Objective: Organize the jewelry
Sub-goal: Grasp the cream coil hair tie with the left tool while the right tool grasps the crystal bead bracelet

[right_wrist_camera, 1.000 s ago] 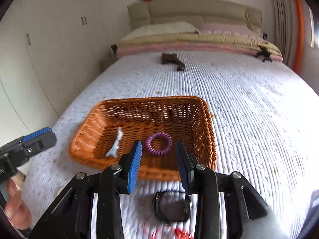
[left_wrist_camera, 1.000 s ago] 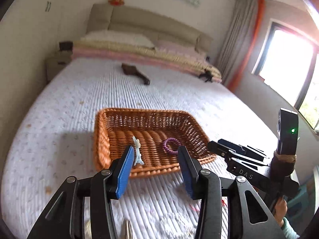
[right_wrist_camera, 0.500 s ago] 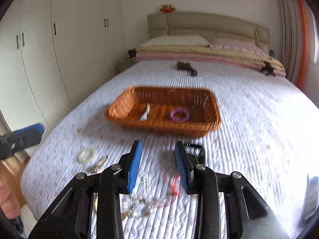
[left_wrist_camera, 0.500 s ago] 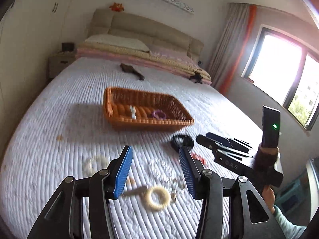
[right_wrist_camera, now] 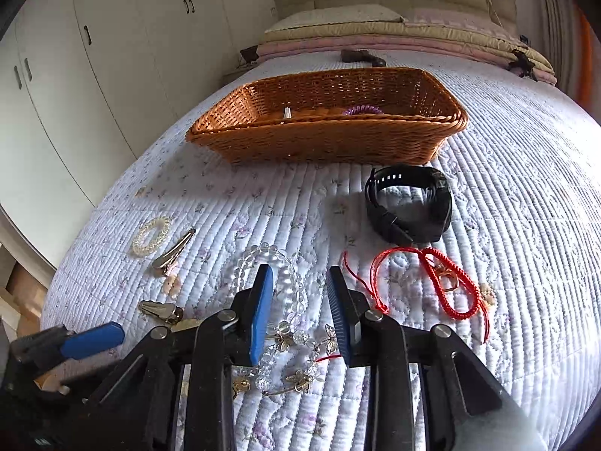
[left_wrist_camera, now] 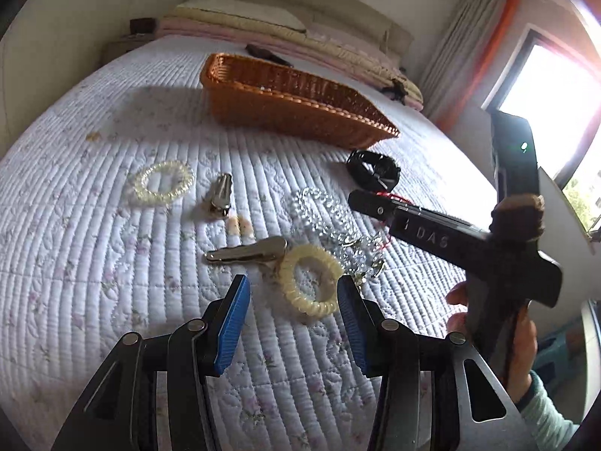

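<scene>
Left tool (left_wrist_camera: 293, 297): jaws apart and empty, lowered from over the basket (left_wrist_camera: 263, 109) to just above the cream coil hair tie (left_wrist_camera: 311, 282) on the bed (left_wrist_camera: 75, 263).
Right tool (right_wrist_camera: 298, 289): jaws part open, just closing a little, holding nothing; now low over the clear bead bracelet (right_wrist_camera: 289, 282).
Basket contents: white clip (right_wrist_camera: 287, 112) and purple coil tie (right_wrist_camera: 362, 109) already inside.
Still on bed: black watch (right_wrist_camera: 409, 203), red cord (right_wrist_camera: 450, 285), metal hair clips (right_wrist_camera: 172, 251).
Meaning: both tools have come back for the next pickups.

I'm seeing the jewelry loose on the quilt: cream coil tie (left_wrist_camera: 310, 285), crystal bracelet (right_wrist_camera: 273, 276), red cord (right_wrist_camera: 443, 282) (tangled), black watch (right_wrist_camera: 409, 203), all near the wicker basket (right_wrist_camera: 326, 139).
</scene>
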{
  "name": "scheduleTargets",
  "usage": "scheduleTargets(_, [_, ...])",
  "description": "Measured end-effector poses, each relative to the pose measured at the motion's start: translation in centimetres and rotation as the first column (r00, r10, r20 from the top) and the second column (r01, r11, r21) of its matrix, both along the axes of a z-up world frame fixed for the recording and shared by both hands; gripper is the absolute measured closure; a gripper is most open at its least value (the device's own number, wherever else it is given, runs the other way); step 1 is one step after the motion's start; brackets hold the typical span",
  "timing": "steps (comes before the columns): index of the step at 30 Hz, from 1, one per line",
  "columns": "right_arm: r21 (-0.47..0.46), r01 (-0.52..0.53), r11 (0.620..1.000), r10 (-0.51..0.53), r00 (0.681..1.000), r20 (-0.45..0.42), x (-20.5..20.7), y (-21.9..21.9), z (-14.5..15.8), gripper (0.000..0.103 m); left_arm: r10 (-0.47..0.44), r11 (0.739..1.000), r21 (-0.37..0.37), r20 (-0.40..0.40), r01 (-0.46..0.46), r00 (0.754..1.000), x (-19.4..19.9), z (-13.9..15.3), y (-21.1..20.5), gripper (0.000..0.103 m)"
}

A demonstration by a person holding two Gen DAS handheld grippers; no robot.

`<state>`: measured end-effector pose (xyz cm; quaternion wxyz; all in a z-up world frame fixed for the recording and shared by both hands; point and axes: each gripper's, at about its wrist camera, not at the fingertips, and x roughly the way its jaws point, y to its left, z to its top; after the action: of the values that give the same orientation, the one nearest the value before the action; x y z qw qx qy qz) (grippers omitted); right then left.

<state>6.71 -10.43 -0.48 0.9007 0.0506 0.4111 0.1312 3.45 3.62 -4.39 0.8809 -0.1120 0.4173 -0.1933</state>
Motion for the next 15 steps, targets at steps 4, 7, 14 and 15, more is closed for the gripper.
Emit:
scheduleTargets(4, [0.011,-0.019,1.0,0.019,0.999,-0.028,0.5,0.3,-0.6,0.078,0.008,1.0,0.027,-0.021,-0.007,1.0,0.6,-1.0,-0.8,0.066])
scheduleTargets(7, [0.013,-0.032,0.999,0.032,0.998,-0.05,1.0,0.3,-1.0,0.083,0.023,0.999,0.043,-0.018,-0.022,1.0,0.8,-1.6,-1.1,0.069])
scheduleTargets(14, [-0.034,-0.07,0.997,0.066,0.993,-0.096,2.0,1.6,-2.0,0.083,0.041,0.994,0.102,0.002,-0.041,0.999,1.4,-1.8,-2.2,0.069])
scheduleTargets(15, [-0.041,-0.073,0.996,0.069,0.993,-0.101,2.1,1.8,-2.1,0.083,0.042,0.992,0.115,0.007,-0.042,0.999,1.4,-1.9,-2.5,0.069])
